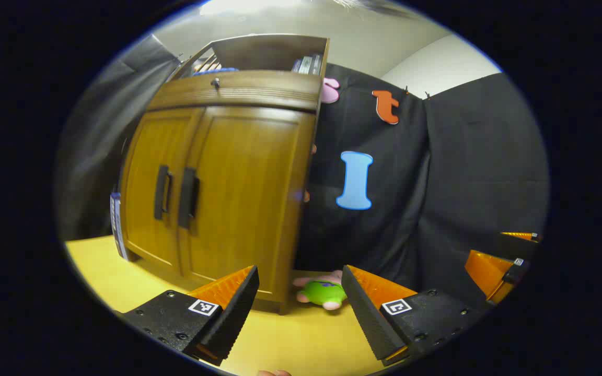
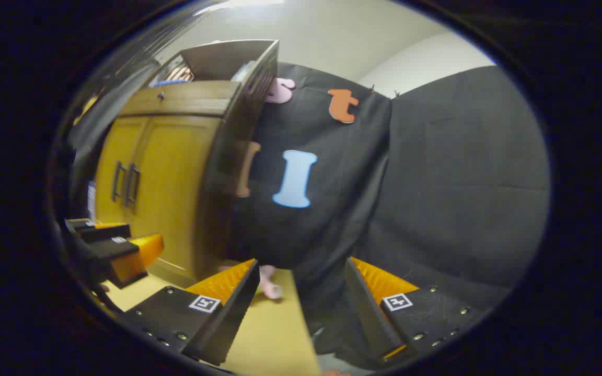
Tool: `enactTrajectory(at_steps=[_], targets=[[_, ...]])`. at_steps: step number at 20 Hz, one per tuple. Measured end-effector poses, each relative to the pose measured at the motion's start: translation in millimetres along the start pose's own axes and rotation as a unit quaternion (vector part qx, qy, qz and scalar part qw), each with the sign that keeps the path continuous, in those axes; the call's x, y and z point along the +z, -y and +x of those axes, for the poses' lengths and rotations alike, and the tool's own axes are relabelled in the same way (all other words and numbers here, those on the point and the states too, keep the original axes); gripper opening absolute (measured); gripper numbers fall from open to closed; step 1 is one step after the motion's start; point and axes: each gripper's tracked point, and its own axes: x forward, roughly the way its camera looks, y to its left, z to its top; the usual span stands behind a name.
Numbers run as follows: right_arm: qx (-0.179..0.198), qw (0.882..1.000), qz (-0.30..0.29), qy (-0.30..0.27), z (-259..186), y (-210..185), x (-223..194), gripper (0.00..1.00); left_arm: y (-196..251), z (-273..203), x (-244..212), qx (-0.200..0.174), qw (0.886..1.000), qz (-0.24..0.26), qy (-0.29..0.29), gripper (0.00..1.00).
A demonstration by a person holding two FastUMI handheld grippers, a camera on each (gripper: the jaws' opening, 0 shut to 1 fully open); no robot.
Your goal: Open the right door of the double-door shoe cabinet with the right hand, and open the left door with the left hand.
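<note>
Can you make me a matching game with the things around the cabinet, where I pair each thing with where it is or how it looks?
Things:
1. cabinet doors
2. door handles
3. green plush toy
4. left gripper

Descriptions:
A. lying on the yellow table beside the cabinet
B. open, holding nothing
C. both closed
D. dark, side by side in the middle

Pairs: 1-C, 2-D, 3-A, 4-B

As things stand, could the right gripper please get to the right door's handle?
Probably yes: the right gripper is open and apart from the cabinet, and nothing stands before the right handle.
</note>
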Motion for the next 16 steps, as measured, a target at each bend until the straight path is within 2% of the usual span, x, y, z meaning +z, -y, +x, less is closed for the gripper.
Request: enactTrajectory(at_steps=[2,6,8,9,10,11,13,16], targets=[[0.029,0.999,0.014,0.025,-8.1,-63.6,48.1,0.97,-51.5,-21.0,51.4,0.0,1.0,0.029,0.011,0.96],[0.074,0.994,0.015,0.077,5.9,-165.2,130.1,0.97,-139.8,-28.6,115.8,0.028,0.999,0.036,-0.023,0.95],[0.077,0.992,0.027,0.094,13.4,-199.7,162.7,0.97,-178.5,-17.6,148.5,0.041,0.997,0.064,-0.023,0.98],[0.072,0.992,0.032,0.103,16.4,-216.2,178.1,0.96,-198.4,-9.2,164.2,0.049,0.995,0.083,-0.018,0.95],[0.069,0.991,0.036,0.107,17.7,-233.4,187.3,0.96,-214.7,-1.7,176.5,0.053,0.994,0.098,-0.016,0.97],[0.071,0.991,0.039,0.109,21.7,-251.2,194.3,0.97,-226.7,6.6,186.1,0.05,0.993,0.106,-0.013,0.95],[0.074,0.99,0.044,0.107,26.7,-282.2,198.2,0.97,-242.9,21.0,197.1,0.038,0.995,0.092,-0.008,0.97],[0.046,0.993,0.051,0.097,38.0,-302.6,192.2,0.97,-256.7,32.9,203.8,0.007,0.998,0.068,0.005,0.97]])
